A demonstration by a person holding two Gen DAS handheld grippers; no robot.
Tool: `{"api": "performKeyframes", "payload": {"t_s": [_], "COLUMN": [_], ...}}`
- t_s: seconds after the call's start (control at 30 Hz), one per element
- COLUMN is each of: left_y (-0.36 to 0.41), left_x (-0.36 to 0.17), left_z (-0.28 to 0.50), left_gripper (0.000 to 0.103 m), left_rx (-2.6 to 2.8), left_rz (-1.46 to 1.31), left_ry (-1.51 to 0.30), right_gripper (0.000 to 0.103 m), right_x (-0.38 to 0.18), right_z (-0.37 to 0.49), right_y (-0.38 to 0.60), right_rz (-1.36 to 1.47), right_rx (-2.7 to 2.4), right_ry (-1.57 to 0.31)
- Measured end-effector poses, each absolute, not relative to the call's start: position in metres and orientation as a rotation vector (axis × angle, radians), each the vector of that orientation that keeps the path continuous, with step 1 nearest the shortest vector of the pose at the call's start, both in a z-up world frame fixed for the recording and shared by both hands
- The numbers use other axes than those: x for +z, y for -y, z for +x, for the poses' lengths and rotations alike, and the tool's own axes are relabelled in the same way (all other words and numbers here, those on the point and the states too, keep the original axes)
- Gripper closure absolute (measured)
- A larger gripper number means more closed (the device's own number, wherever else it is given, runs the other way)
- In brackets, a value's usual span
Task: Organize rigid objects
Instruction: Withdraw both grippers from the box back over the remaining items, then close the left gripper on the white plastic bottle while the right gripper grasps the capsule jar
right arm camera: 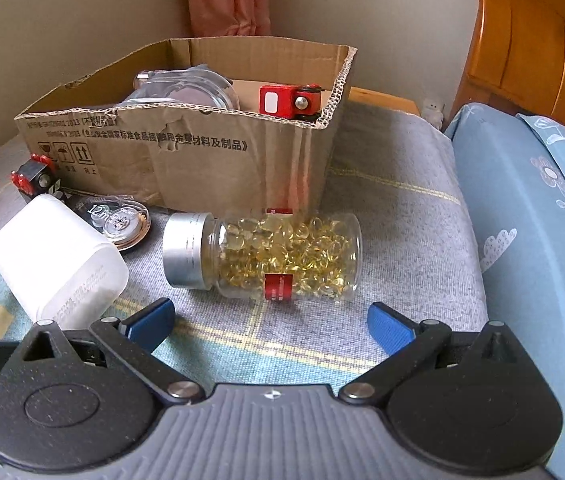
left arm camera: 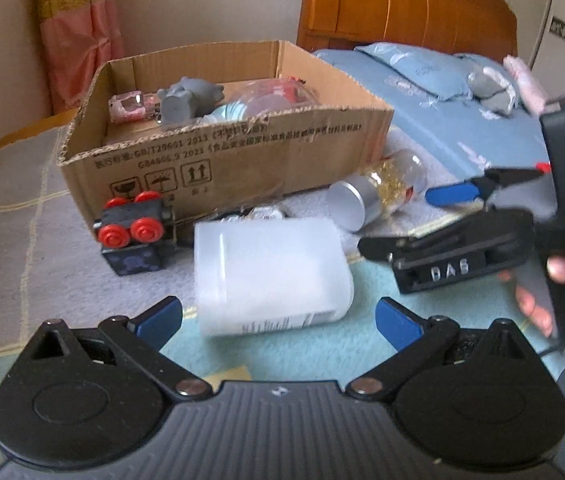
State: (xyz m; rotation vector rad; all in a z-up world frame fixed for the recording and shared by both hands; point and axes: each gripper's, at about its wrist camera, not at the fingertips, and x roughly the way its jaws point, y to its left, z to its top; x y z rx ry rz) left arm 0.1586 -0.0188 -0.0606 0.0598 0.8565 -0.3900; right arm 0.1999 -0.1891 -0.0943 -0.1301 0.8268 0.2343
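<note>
Left gripper [left arm camera: 278,316]: jaws spread, nothing between them; white plastic bottle [left arm camera: 272,276] lies on its side at 12 o'clock, just beyond the fingertips. Right gripper [right arm camera: 270,320]: jaws spread, empty; clear capsule jar [right arm camera: 270,258] with silver cap lies on its side at 12 o'clock on the grey blanket [right arm camera: 394,216]. Cardboard box [right arm camera: 210,152] stands behind both, holding a red toy car [right arm camera: 288,101] and a glass jar [right arm camera: 186,90]. Black toy train [left arm camera: 132,228] with red wheels rests against the box front, at 10 o'clock of the left gripper.

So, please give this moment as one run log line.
left gripper: open, facing white bottle | right gripper: open, facing capsule jar | cardboard box: partly filled
</note>
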Motion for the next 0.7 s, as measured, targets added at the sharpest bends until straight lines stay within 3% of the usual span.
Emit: {"api": "performKeyframes", "payload": {"t_s": [0.17,0.3,0.7], "left_y": [0.026,0.028,0.006], "left_x": [-0.065,-0.069,-0.067], "left_z": [0.168,0.175,0.154], "left_gripper": [0.003,0.018,0.018], "left_rx": [-0.374,-0.369,-0.288], "left_rz": [0.083,0.074,0.045], "left_ry": [-0.847,-0.854,-0.887], "right_gripper": [0.0,0.0,0.0], "right_x": [-0.095,-0.095,-0.095], "right_z": [0.198,0.197,0.192], "right_y": [0.19,0.191,0.19], "right_rz": [-0.131,-0.131,-0.121], "right_rx": [0.242,0.244,0.222], "right_ry": [-0.816,-0.81,-0.794]}}
